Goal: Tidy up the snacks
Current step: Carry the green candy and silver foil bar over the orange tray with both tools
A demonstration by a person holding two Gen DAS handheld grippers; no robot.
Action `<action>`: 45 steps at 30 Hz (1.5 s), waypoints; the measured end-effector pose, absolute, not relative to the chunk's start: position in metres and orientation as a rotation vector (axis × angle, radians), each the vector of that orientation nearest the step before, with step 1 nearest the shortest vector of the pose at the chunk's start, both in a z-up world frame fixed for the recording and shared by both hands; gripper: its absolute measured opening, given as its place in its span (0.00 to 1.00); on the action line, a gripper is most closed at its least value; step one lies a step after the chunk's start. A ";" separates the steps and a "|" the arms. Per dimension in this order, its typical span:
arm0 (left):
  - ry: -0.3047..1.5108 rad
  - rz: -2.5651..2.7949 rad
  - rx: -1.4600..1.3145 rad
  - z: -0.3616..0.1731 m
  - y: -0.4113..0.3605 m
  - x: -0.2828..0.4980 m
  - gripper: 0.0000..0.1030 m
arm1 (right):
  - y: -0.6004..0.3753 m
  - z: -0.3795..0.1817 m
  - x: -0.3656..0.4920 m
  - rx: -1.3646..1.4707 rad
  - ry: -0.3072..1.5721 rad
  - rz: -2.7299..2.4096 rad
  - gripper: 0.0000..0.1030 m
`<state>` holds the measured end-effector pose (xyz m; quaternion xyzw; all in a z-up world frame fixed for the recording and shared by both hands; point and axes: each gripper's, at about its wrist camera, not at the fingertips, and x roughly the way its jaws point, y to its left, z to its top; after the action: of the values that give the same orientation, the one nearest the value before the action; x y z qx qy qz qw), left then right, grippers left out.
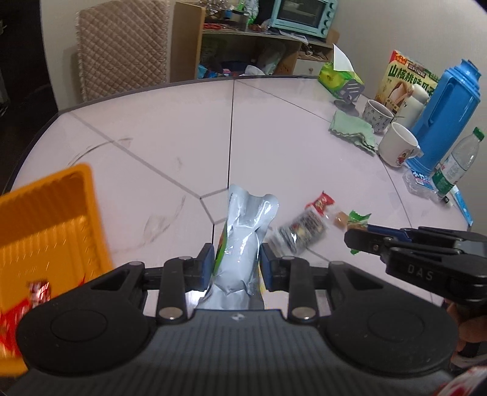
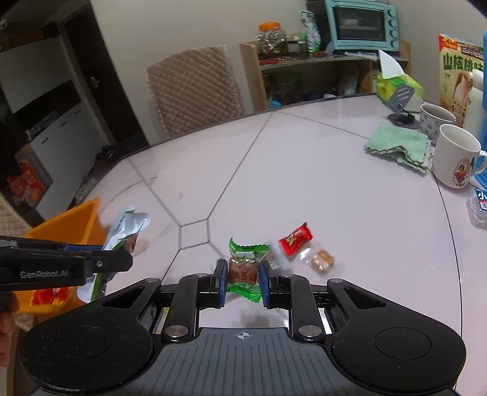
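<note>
My left gripper (image 1: 236, 265) is shut on a silver snack pouch (image 1: 246, 240) and holds it above the table, right of the orange bin (image 1: 51, 213). The bin holds red wrapped snacks (image 1: 36, 292). My right gripper (image 2: 243, 278) is shut on a green-wrapped candy (image 2: 243, 268) at the table surface. It shows in the left wrist view (image 1: 357, 240) at the right. A red candy (image 2: 294, 237), a clear-wrapped brown candy (image 2: 322, 259) and a dark snack pack (image 1: 304, 228) lie on the table beside it. The pouch (image 2: 127, 228) and bin (image 2: 73, 222) show at the left of the right wrist view.
At the table's right side stand two mugs (image 2: 453, 158), a green cloth (image 2: 398, 146), a tissue box (image 2: 395, 85), a snack box (image 1: 408, 82), a blue thermos (image 1: 447, 112) and a water bottle (image 1: 456, 164). A padded chair (image 2: 194, 88) and a shelf with a toaster oven (image 2: 362, 24) stand behind.
</note>
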<state>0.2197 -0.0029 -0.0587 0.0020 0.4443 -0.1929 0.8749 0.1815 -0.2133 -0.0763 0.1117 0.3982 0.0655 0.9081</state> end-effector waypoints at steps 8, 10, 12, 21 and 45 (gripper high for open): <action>0.933 -0.341 -0.057 -0.045 0.026 0.161 0.28 | -0.194 -0.069 0.145 0.198 0.847 0.240 0.21; 0.934 -0.323 -0.070 -0.043 0.033 0.147 0.28 | -0.187 -0.069 0.136 0.190 0.854 0.272 0.21; 0.935 -0.302 -0.083 -0.041 0.039 0.135 0.28 | -0.179 -0.068 0.129 0.185 0.864 0.307 0.22; 0.923 -0.165 -0.142 -0.031 0.087 0.102 0.28 | -0.127 -0.064 0.110 0.132 0.892 0.491 0.21; 0.785 0.116 -0.182 0.001 0.214 0.153 0.28 | -0.011 -0.057 0.204 0.115 0.856 0.679 0.21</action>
<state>0.1535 0.2144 0.0013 -0.0885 0.3818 0.0565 0.9183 0.2043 -0.0111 -0.0573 0.0548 0.4069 0.3225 0.8529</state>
